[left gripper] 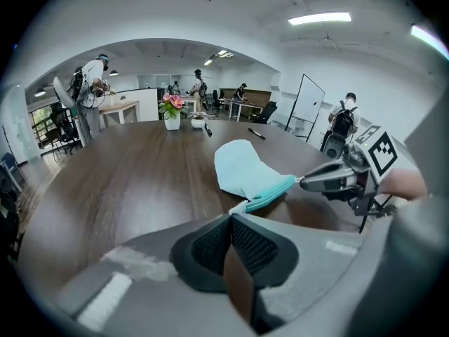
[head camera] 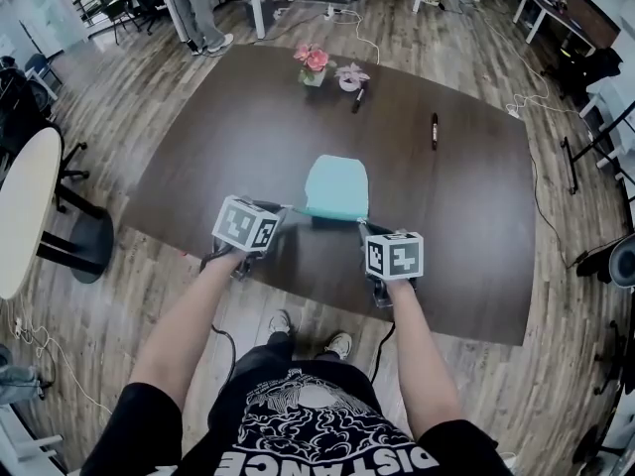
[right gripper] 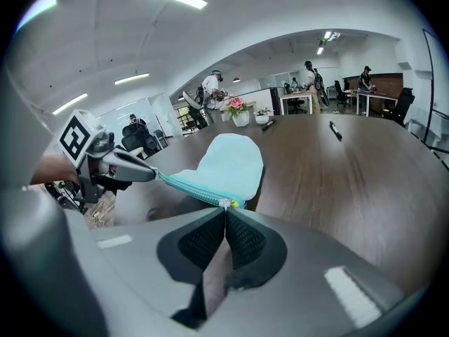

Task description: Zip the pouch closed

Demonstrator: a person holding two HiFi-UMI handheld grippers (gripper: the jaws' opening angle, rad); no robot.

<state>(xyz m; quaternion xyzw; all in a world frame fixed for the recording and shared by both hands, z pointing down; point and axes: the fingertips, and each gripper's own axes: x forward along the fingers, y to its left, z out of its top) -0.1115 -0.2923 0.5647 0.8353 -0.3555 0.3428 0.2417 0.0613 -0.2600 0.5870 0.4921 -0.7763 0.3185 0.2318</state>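
Here, the light blue-green pouch [head camera: 335,186] sits between the two tools, over the near part of the dark brown counter [head camera: 198,157]. A dark shadow lies on the counter under it. Its zip [right gripper: 189,190] edge faces the person and runs in a straight line from one tool to the other. The rounded far end points away from the person, and I cannot tell if that end touches the counter. The left tool [left gripper: 230,216] is closed tight, and its tips pinch the left corner of the pouch. The right tool [right gripper: 224,211] is closed tight too, and it pinches the other corner, right where the zip slider [right gripper: 224,203] sits. Each tool has a cube with black and white squares on it. The person's bare arms reach forward to hold the tools. Far across the counter stands a small pot of pink flowers [head camera: 313,64]. Just beside it is a small pale thing [head camera: 349,75] that I cannot make out. A black pen [head camera: 358,97] lies near that, and a second black pen [head camera: 434,130] lies off to the right, well apart from the pouch. The counter stands on a wood floor [head camera: 119,296]. A round pale table [head camera: 20,206] is off to the left. Other people stand at desks farther back in the room.
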